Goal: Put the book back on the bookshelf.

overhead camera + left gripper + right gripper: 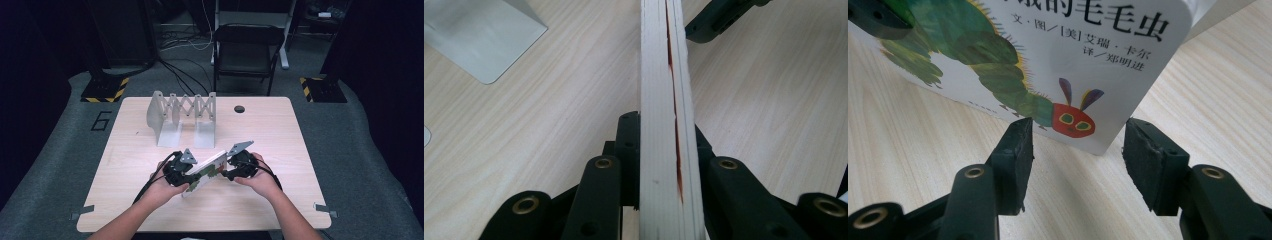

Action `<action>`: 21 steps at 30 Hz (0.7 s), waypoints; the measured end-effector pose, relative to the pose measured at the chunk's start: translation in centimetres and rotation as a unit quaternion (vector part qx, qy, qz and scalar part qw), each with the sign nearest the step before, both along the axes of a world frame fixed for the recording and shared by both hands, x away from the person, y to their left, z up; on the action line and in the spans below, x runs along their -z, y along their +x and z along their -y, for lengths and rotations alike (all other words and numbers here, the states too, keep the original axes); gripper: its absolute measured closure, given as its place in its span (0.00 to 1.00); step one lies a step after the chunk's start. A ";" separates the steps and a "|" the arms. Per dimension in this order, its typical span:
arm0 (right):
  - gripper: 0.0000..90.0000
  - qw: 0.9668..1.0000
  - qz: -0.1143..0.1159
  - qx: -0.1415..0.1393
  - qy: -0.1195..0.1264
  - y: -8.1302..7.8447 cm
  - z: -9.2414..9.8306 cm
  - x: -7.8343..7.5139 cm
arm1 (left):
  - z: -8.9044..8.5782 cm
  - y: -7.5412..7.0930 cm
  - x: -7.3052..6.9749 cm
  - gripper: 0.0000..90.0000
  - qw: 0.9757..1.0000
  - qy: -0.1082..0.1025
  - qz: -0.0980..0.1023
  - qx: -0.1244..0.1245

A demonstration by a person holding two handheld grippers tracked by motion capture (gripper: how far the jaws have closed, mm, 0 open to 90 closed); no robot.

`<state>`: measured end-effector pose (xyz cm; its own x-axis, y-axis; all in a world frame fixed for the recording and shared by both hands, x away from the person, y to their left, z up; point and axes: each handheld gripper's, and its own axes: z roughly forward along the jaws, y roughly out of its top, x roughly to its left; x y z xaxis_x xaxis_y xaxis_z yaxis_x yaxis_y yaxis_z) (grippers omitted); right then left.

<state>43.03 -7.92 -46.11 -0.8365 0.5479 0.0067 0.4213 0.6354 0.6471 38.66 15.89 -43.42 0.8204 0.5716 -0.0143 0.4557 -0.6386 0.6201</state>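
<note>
A white board book (pixel 206 170) with a green caterpillar on its cover stands tilted on its edge near the table's front middle. My left gripper (pixel 196 176) is shut on it. In the left gripper view the book (pixel 664 90) runs edge-on between the two jaws, and both pads press its faces. My right gripper (pixel 225 173) stands open just right of the book. In the right gripper view the cover (pixel 1058 55) with the caterpillar's red head hangs right beyond the gripper (pixel 1075 145), its lower corner over the gap and touching neither pad.
A grey metal expanding book rack (pixel 182 115) stands at the back middle of the wooden table (pixel 280 145); its base plate (pixel 484 35) lies near the book. A cable hole (pixel 239 108) sits behind, and a black chair (pixel 247 50) beyond the far edge.
</note>
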 end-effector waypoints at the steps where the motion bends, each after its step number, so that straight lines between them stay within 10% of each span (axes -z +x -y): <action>1: 0.51 1.000 0.001 0.000 0.000 0.0 -0.1 0.0 | 0.0 0.0 0.0 0.84 1.000 -0.001 0.006 -0.001; 21: 0.51 1.000 0.009 -0.005 0.002 0.1 -0.6 0.4 | -0.3 -0.1 0.1 0.84 1.000 0.005 0.003 -0.003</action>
